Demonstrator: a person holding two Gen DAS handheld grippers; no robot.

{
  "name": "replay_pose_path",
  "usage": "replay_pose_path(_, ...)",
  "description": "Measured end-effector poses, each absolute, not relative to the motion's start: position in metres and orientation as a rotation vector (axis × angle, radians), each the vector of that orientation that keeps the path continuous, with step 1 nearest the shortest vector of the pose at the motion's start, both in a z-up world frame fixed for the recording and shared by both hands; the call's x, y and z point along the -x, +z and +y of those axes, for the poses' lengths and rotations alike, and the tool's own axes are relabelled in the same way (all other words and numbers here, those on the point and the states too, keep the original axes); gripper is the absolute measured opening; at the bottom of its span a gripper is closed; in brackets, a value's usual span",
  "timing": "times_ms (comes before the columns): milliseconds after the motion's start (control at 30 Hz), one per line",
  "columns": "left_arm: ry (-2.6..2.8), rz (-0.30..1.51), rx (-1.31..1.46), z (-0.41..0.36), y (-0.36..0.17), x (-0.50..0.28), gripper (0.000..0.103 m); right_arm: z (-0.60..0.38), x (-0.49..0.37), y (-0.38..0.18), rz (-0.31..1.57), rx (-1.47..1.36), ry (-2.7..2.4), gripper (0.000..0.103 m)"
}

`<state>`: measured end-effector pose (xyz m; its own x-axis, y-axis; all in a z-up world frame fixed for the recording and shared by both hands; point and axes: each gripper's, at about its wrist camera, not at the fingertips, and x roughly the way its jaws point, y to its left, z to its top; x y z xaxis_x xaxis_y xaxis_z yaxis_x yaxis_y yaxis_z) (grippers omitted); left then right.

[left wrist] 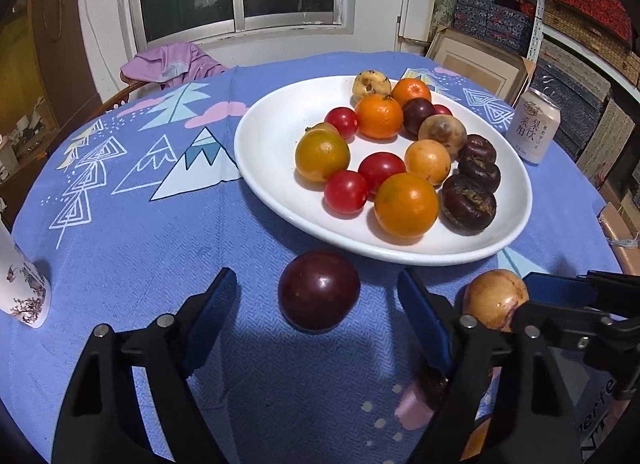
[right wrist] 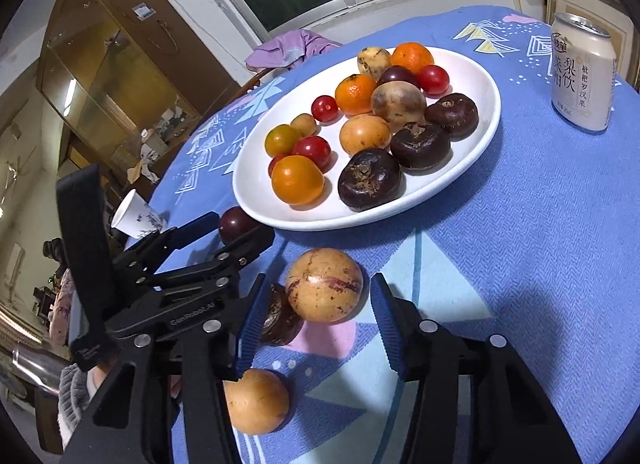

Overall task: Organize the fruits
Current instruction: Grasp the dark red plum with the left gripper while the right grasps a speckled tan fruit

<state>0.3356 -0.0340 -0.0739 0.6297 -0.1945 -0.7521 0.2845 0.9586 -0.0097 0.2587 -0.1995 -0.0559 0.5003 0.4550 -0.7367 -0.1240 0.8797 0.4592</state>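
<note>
Covering round table [left wrist: 168, 248]: blue patterned cloth [left wrist: 132, 200].

Left gripper [left wrist: 318, 300] and right gripper [right wrist: 316, 324] sit side by side, tilted down, jaws apart, gripping nothing.

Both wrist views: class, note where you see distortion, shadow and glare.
Left wrist view: window frame bows, shadow darkens the cloth under the left claw. Right wrist view: cabinet leans, glare spots on the tomatoes.
</note>
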Motion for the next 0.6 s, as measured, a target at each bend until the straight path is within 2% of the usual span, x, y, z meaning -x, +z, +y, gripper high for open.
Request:
replay_pose_path(133, -0.285, 0.868, -0.110, -0.034, -0.077, -0.339, 0.077, -0.197, -0.264, -0.063, 1.017, -0.380, 0.360, 0.053)
replay_pose_path(233, -0.295, 0.885, -0.096, -0.033, -0.079, -0.341, 0.065, -0.193, -0.265, -0.063, 1.012, -0.371, 0.358, 0.053)
replay_pose_path(433, -0.293, 0.885, -0.090, -0.032, -0.079, -0.341, 0.057, -0.191, -0.266, -0.064, 1.007, -0.361, 0.362, 0.052)
replay_pose_path(600, -0.283, 0.883, -0.090, -0.030, -0.079, -0.340, 0.051, -0.189, -0.266, -0.064, 1.001, -0.320, 0.357, 0.047)
